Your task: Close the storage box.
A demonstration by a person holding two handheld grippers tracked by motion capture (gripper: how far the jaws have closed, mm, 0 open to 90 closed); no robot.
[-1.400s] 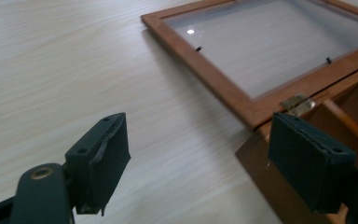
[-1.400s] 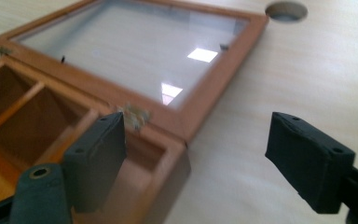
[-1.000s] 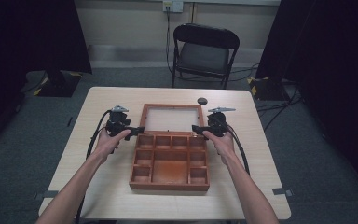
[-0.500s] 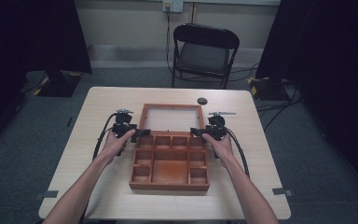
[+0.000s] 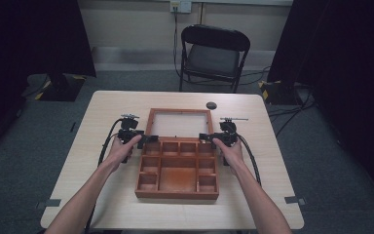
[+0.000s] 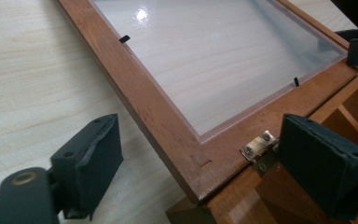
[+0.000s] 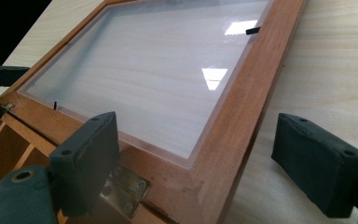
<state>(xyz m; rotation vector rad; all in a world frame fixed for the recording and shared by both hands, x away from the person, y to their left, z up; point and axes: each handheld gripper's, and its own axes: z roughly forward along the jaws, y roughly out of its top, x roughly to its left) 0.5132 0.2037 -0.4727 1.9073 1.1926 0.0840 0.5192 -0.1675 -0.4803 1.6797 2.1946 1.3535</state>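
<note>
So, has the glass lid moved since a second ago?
Yes. The lid has swung back and down; it now lies about flat on the table behind the box, open grippers at its corners.

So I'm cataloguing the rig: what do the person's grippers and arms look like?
Both the left gripper and right gripper are black, with blocky dark jaw pads carrying small screw holes. A black cable trails from each. The forearms are bare, no sleeves or gloves visible.
</note>
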